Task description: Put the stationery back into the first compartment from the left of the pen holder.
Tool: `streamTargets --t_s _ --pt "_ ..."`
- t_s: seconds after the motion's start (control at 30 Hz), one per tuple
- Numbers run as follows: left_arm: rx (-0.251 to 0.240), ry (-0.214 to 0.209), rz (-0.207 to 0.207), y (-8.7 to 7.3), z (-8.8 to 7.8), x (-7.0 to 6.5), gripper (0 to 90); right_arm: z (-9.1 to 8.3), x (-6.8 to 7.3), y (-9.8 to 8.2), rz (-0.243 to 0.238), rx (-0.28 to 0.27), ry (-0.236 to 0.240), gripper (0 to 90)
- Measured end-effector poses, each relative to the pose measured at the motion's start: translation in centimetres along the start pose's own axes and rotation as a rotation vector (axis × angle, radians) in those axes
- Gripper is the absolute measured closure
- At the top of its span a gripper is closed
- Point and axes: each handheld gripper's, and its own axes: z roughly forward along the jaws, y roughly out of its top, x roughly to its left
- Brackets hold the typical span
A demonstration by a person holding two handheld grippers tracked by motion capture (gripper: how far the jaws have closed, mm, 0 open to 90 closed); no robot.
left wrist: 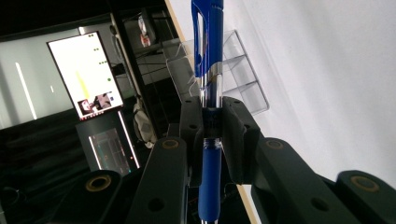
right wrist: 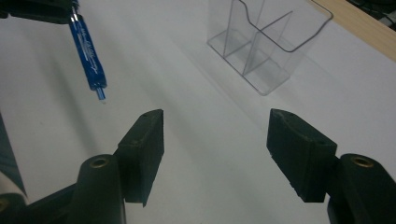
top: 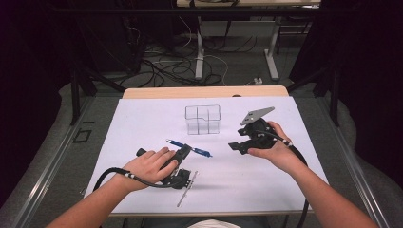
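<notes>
we see the left tool (top: 183, 153) low over the white surface (top: 142, 123), gripped by the person's left hand (top: 149, 166). its jaws are clamped on a blue pen (top: 189, 147). in the left gripper view the pads press on the pen (left wrist: 208, 93) from both sides at the clear section of the barrel, between the blue grip sleeve below and the clip end above. the pen runs straight out along the jaws' line, and the clip end points toward the clear organiser (left wrist: 233, 70).

in the high view the pen lies nearly level, just above the surface, with one end sticking out to the right of the tool and the other to its upper left. in the right gripper view the writing tip of the pen (right wrist: 88, 53) hangs close above the surface at upper left.

the right tool (top: 243, 142) is held by the right hand (top: 275, 147) to the right of the pen, well apart from it, raised off the surface. its jaws stand partly open with nothing between them, only bare surface (right wrist: 210, 154) in the gap.

the clear organiser (top: 203, 118) with its dividers stands upright on the surface beyond both tools, between them in the high view; in the right gripper view the organiser (right wrist: 266, 42) sits ahead and to the right of the jaws. it appears to hold nothing.
</notes>
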Motion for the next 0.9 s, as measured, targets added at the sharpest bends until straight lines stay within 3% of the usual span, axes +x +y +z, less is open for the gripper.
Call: streamTargets --t_s 0.03,0.07,0.13,0.17,0.2,0.27,0.33,0.37,0.6,0.83,0.87,0.9 --pt "-0.008 -0.008 -0.020 0.0 0.0 -0.2 79.2 0.1 0.2 0.4 -0.013 0.009 0.005 37.1" --pt "-0.006 -0.006 0.002 0.1 0.0 0.0 79.3 0.2 0.4 0.7 -0.021 0.019 0.011 37.2" --pt "-0.008 -0.008 0.006 0.2 -0.1 -0.1 79.3 0.5 0.8 1.5 -0.047 0.049 0.026 37.2" --pt "-0.013 -0.015 -0.018 0.2 0.0 -0.3 79.3 0.5 1.0 1.8 -0.062 0.059 0.028 37.2" --pt "-0.007 -0.007 0.010 0.3 -0.1 -0.1 79.3 0.6 1.2 2.2 -0.074 0.071 0.035 37.2" --pt "-0.003 -0.013 0.020 0.4 -0.1 0.0 79.2 0.8 1.6 2.8 -0.093 0.088 0.059 40.1" --pt "-0.011 -0.028 -0.011 0.4 -0.1 -0.3 79.3 1.0 2.0 3.4 -0.105 0.110 0.071 40.4" --pt "-0.007 -0.014 0.023 0.5 -0.1 0.0 79.3 1.2 2.0 3.7 -0.122 0.112 0.077 40.5" --pt "-0.016 -0.009 0.028 1.0 0.0 -0.1 79.3 2.1 2.5 5.1 -0.112 0.165 0.102 45.4" --pt "-0.013 -0.009 0.027 1.2 0.2 -0.4 79.3 2.8 3.1 5.7 -0.116 0.217 0.156 52.3" --pt "0.001 -0.039 0.017 1.3 0.2 -0.5 79.3 2.9 3.2 5.8 -0.121 0.223 0.163 53.1" --pt "-0.009 -0.042 0.018 1.3 0.3 -0.5 79.3 2.9 3.3 5.8 -0.121 0.227 0.170 54.1"
